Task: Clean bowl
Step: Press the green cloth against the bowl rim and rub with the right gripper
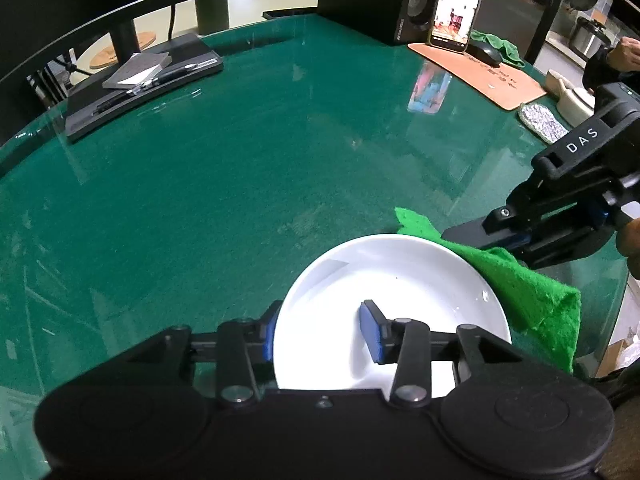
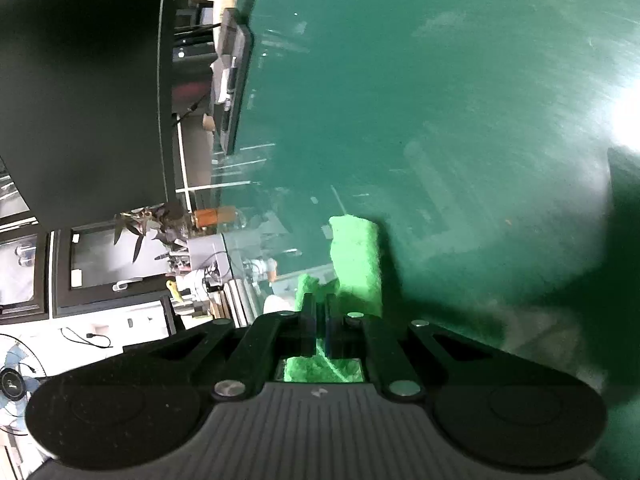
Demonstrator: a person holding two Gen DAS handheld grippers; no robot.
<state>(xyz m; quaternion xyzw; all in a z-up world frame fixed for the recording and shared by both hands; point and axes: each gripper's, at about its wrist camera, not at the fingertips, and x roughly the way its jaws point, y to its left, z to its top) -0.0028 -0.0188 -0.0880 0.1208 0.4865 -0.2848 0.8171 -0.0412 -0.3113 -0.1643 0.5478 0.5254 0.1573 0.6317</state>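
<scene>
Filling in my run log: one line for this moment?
left gripper: open astride bowl rim | right gripper: shut on green cloth

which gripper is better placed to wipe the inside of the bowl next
Right. The right gripper already pinches the green cloth at the bowl rim; the left gripper straddles the near rim.

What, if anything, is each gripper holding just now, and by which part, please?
The right gripper is shut on the green cloth, pinching a fold near one end. The left gripper holds nothing: its open fingers straddle the white bowl rim.
</scene>
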